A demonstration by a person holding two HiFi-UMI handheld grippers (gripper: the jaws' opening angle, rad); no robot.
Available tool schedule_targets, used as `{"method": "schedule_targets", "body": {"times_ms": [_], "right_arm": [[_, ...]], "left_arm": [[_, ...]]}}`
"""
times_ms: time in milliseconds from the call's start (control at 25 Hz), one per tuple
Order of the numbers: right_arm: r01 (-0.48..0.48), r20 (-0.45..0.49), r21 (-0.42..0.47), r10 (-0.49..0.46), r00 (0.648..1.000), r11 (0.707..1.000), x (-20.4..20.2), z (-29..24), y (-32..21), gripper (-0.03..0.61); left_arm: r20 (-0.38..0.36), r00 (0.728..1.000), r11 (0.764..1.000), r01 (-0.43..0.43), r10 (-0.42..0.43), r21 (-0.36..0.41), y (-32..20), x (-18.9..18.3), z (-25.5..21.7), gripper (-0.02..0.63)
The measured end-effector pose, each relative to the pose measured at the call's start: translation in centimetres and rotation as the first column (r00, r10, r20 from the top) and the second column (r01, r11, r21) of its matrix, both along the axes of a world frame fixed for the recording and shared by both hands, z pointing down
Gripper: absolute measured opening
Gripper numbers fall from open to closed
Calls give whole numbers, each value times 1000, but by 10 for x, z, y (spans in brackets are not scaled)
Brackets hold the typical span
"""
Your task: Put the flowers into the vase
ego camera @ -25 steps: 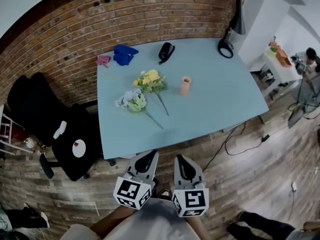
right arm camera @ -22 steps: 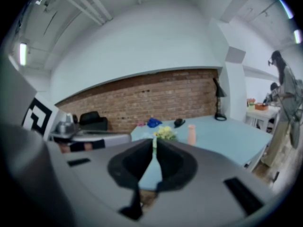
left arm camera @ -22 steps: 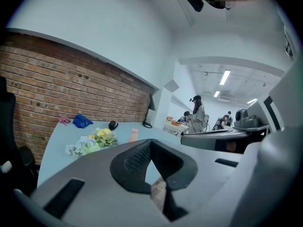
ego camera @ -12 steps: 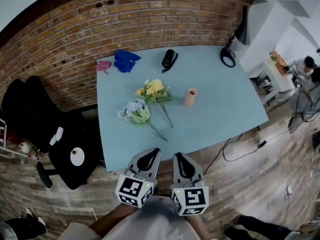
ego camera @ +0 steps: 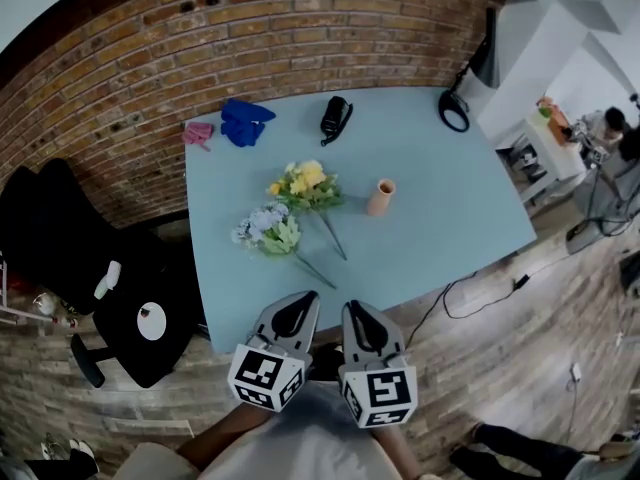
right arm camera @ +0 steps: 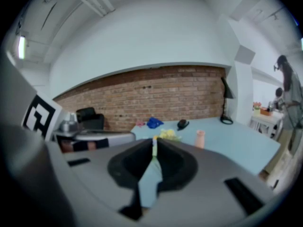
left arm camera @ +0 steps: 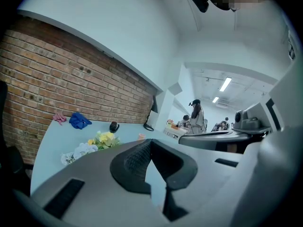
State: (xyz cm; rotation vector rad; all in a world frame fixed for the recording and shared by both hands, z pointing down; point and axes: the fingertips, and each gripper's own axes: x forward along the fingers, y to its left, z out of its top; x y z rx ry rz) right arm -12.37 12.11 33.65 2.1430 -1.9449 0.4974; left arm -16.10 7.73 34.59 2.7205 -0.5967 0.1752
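Observation:
Two flower bunches lie on the light blue table: a yellow one and a pale white-blue one, stems pointing toward me. A small peach vase stands upright to the right of the yellow bunch. My left gripper and right gripper hang side by side at the table's near edge, both shut and empty. The left gripper view shows the shut left gripper with the yellow bunch and vase far ahead. The right gripper faces the vase.
At the table's far edge lie a blue cloth, a pink item and a black handset; a black desk lamp stands at the far right corner. Black office chairs stand left. A brick wall is behind.
Both grippers have drawn a little closer to the table's near edge, staying shut and side by side. The flowers and vase have not moved.

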Motion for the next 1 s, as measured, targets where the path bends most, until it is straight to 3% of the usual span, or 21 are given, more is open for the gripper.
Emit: {"method": "schedule_targets", "body": {"times_ms": [520,1000], "right_arm": [[51,31,-24,-50,998,998,45,6,-42,25],[176,76,-31,-173,982,984,101,16,-92,25]], "left_arm": [[18,999,998,50,-49,-45,-41,37,7,18],[71,988,990,139,-136,-37,-83,93,15,18]]}}
